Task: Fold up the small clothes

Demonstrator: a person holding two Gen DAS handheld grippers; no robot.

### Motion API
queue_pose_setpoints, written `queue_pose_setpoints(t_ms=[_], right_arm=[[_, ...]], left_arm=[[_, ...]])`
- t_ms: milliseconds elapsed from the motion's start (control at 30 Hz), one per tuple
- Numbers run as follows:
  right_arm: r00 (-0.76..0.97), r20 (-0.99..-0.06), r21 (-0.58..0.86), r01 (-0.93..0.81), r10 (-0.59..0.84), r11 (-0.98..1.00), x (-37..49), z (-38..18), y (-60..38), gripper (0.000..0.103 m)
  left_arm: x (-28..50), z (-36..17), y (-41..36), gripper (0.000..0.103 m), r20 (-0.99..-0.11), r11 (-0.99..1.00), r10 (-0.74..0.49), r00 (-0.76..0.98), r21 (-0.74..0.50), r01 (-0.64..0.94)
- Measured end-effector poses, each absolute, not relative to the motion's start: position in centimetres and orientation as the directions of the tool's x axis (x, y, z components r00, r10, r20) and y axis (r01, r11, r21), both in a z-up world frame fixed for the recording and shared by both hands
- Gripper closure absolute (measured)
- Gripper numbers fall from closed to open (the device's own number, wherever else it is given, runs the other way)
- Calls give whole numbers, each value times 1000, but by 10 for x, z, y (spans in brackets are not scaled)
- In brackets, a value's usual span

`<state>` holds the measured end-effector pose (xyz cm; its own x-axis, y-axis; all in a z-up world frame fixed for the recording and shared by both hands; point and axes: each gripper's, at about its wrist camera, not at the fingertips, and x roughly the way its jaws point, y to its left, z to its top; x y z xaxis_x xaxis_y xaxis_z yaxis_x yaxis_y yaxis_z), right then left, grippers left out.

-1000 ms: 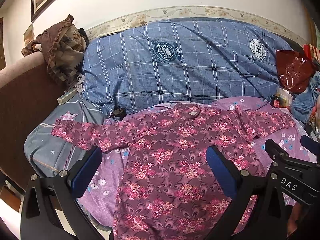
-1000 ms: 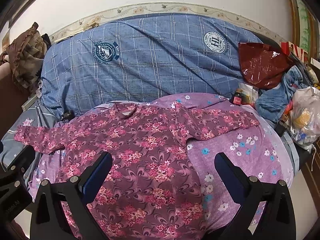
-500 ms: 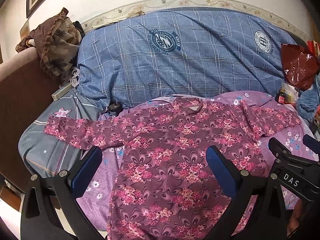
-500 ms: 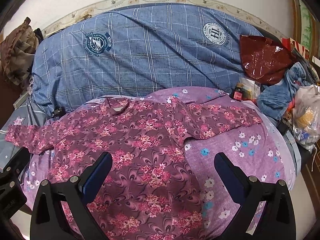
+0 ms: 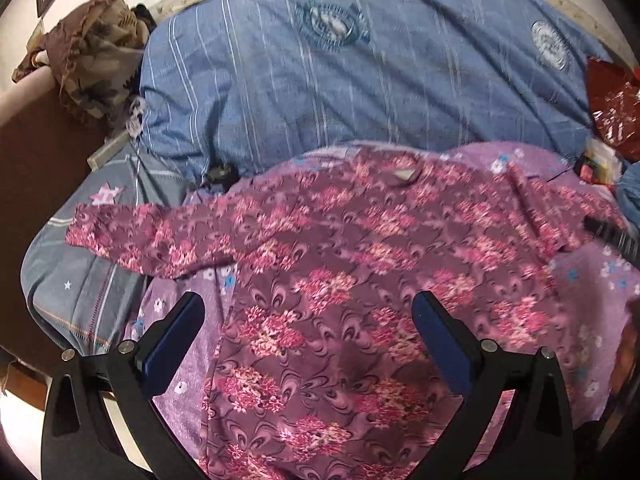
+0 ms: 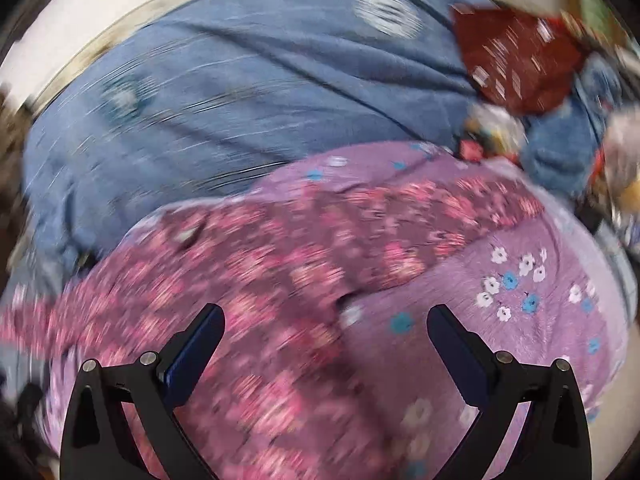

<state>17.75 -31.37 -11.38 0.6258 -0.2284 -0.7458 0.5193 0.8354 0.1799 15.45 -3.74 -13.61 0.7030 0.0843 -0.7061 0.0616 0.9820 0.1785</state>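
Observation:
A maroon long-sleeved top with pink flowers [image 5: 340, 280] lies spread flat, face up, on a purple flowered sheet [image 5: 592, 280]; both sleeves stretch out to the sides. My left gripper [image 5: 308, 312] is open and empty above the top's lower body. My right gripper [image 6: 326, 320] is open and empty above the top's right side [image 6: 280, 264], near the armpit below the right sleeve [image 6: 460, 216]. The right wrist view is blurred by motion. Part of the right gripper [image 5: 612, 232] shows at the right edge of the left wrist view.
A big blue checked duvet [image 5: 360, 80] lies behind the top. A brown frilled cloth [image 5: 92, 60] hangs on the left headboard. A red plastic bag [image 6: 516, 64], blue clothes [image 6: 560, 148] and small clutter sit at the right. A grey-blue pillow [image 5: 80, 280] is at the left.
Both grippers have moved forward and lower toward the top. The right one has swung right, over the right side of the top, and is moving fast. Both stay open.

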Motion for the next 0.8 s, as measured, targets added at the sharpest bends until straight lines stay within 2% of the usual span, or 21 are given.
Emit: queue_pose_setpoints(t_ms=[67,133,167,267,367,433,500,567,633,733,800], right_arm=[[606,-765,263,604,-219,753,184,-136,-368,3],[623,-762,381,653,-178,654,182,-155,-417,12],[641,-753,456,671,-149,585,178,-165,-442,17],[708,-701,648,681,-83,341,157,-197,-500,21],[784,-619,745,609,-58,272,152,-211,-525,23],[789,-611,748,601,-62,282,162,-211,-534,26],[792,-608,746,594,-57,300,176,-215,-542,37],[780,-625,738,607,-42,296,189,-221,-547,76],[760,-649,718,630,-42,295,197,-224,-549,98],[778,-620,701,605,-96,378,203,-197,-532,99],[824,-558,709,533,-95,462,208,-165,-512,99]], left_arm=[[161,-145,-36,0,-718,981,101,689,188,52],[169,-154,-36,0,-732,979,116,671,198,46],[172,-157,-36,0,-737,979,120,665,200,45],[181,-167,-38,0,-747,976,132,651,213,46],[190,-175,-46,0,-757,973,136,639,223,57],[196,-180,-52,0,-764,971,135,630,228,69],[198,-182,-57,0,-769,969,131,625,232,82],[198,-183,-61,0,-769,966,127,626,239,98],[196,-183,-60,0,-767,965,128,629,244,101],[196,-180,-48,0,-767,972,125,629,221,76],[196,-178,-34,0,-769,978,124,627,201,53]])
